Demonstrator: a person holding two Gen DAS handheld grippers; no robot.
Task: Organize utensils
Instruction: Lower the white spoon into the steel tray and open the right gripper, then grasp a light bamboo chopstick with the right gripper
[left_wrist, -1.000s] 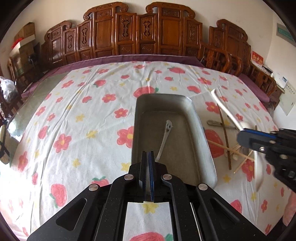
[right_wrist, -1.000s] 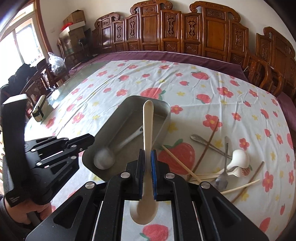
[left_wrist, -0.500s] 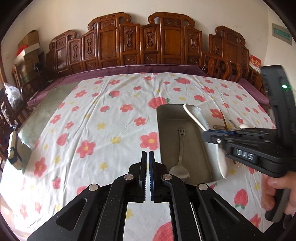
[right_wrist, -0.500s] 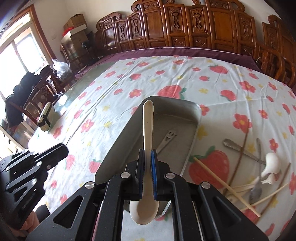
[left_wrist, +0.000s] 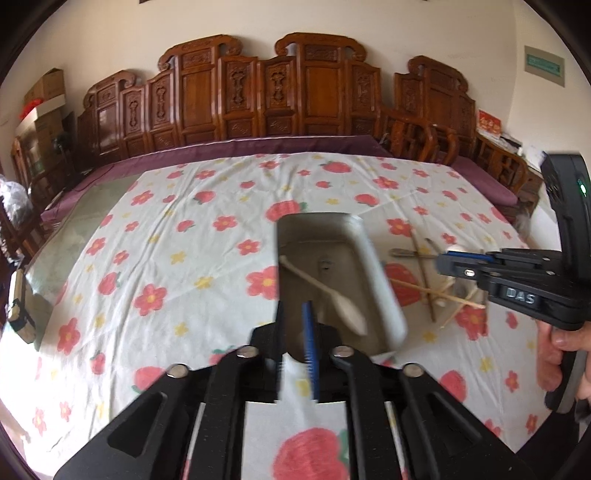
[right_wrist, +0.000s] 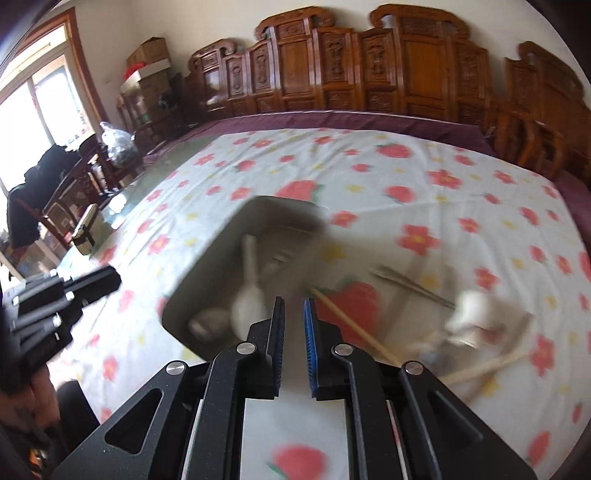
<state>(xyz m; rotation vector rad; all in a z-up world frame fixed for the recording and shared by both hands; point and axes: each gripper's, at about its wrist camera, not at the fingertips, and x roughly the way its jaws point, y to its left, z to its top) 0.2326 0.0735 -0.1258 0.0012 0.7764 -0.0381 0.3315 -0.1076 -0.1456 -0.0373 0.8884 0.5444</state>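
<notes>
Left tongs at bottom centre of the left wrist view: jaws have just been opening, a narrow gap now, nothing between them. They sit over the near end of the metal tray.

Right tongs at bottom centre of the right wrist view: jaws slightly parted, empty. In the left view the same tool shows at the right edge, held by a hand, tips over the loose pile.

Tray sits centre frame on the flowered cloth covering the surface. Inside it: a white spoon lying diagonally, handle toward upper left, bowl toward lower right near the tray's near end. A metal utensil lies under or beside it; its handle end shows mid-tray. Right wrist view is blurred but shows the white spoon and a metal spoon bowl in the near-left corner of the tray.

Outside the tray, to its right on the cloth: wooden chopsticks crossed, a metal utensil and a white piece, too blurred to name. One chopstick lies just beside the tray's right wall.

Carved wooden chairs line the far side of the surface.
</notes>
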